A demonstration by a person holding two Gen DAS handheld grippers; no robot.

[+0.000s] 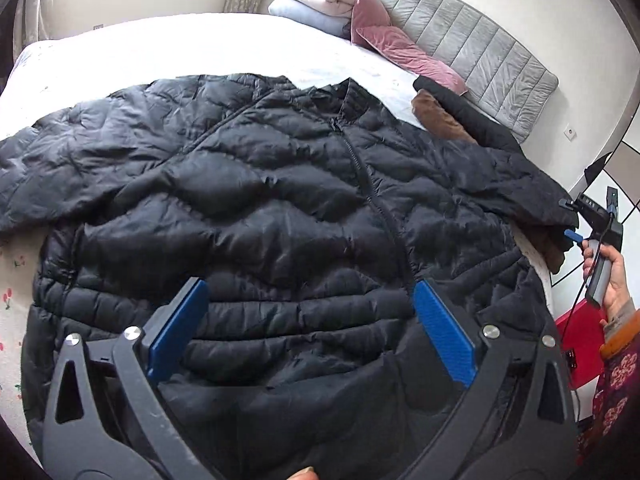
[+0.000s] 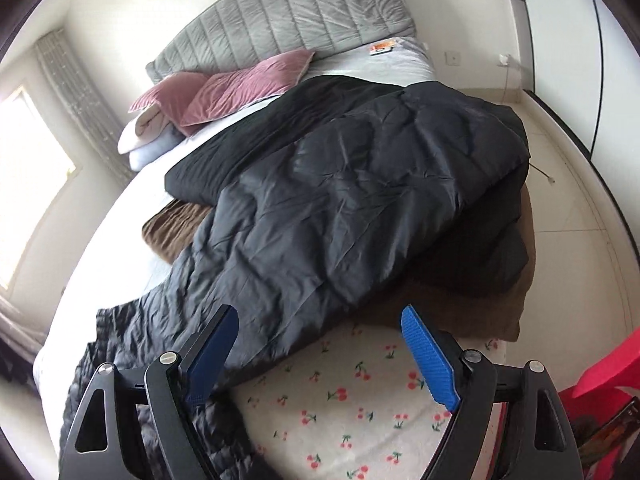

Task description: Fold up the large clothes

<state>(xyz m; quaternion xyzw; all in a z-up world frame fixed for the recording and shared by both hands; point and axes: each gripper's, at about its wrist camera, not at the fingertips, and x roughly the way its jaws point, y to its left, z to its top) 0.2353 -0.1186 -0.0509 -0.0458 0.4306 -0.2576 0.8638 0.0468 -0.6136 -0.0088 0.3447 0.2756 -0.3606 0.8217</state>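
A large black quilted puffer jacket [image 1: 280, 184] lies spread front-up on the bed, zipper closed, sleeves out to both sides. My left gripper [image 1: 310, 292] is open and empty, hovering over the jacket's lower hem area. In the right wrist view one black sleeve [image 2: 340, 200] lies folded over the bed's edge on top of a brown garment [image 2: 176, 232]. My right gripper [image 2: 318, 320] is open and empty just short of that sleeve, above the cherry-print sheet [image 2: 352, 408]. The right gripper also shows in the left wrist view [image 1: 576, 220], beside the sleeve cuff.
Pink pillows [image 1: 400, 44] and folded light bedding [image 1: 308, 4] lie by the grey padded headboard [image 1: 480, 48]. A second black garment [image 1: 460, 108] and the brown one [image 1: 436, 118] lie past the jacket's shoulder. A red object [image 1: 576, 344] stands beside the bed on the tiled floor [image 2: 568, 184].
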